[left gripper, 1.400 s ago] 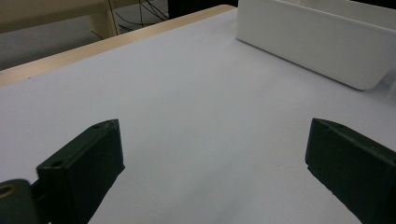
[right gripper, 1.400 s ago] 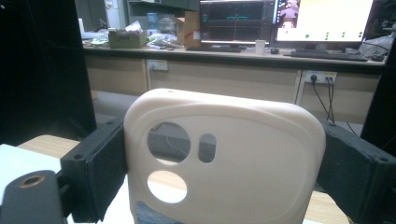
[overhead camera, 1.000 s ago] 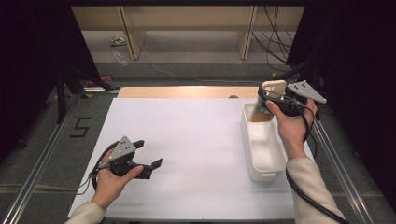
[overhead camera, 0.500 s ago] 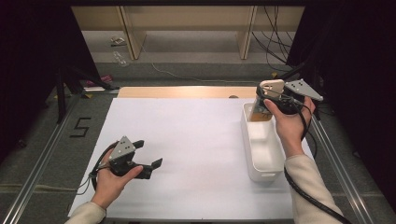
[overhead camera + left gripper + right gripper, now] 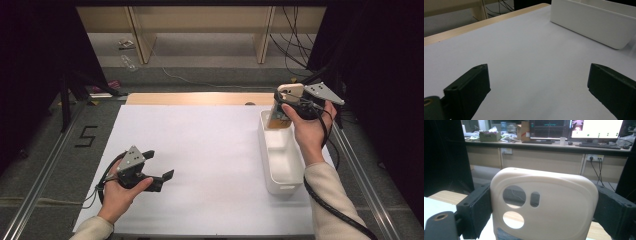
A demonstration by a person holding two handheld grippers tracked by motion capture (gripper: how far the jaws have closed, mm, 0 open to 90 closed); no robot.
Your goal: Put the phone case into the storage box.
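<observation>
A cream phone case (image 5: 544, 205) with camera cut-outs stands upright between the jaws of my right gripper (image 5: 544, 207), which is shut on its two sides. Seen from the high view, the phone case (image 5: 281, 107) hangs over the far end of a white bin (image 5: 280, 162), with my right gripper (image 5: 292, 102) raised at the table's right. At the near left of the white table, my left gripper (image 5: 159, 165) is open with nothing between its jaws. The left gripper (image 5: 537, 82) hovers low over the bare white table surface, the bin (image 5: 594, 22) farther off.
The table (image 5: 200, 150) has a wooden strip (image 5: 195, 98) along its far edge. Beyond it are wooden shelf legs, cables and a grey floor. The right gripper view looks out on a desk with monitors (image 5: 574, 127) and boxes. A cable (image 5: 325, 200) trails from my right gripper.
</observation>
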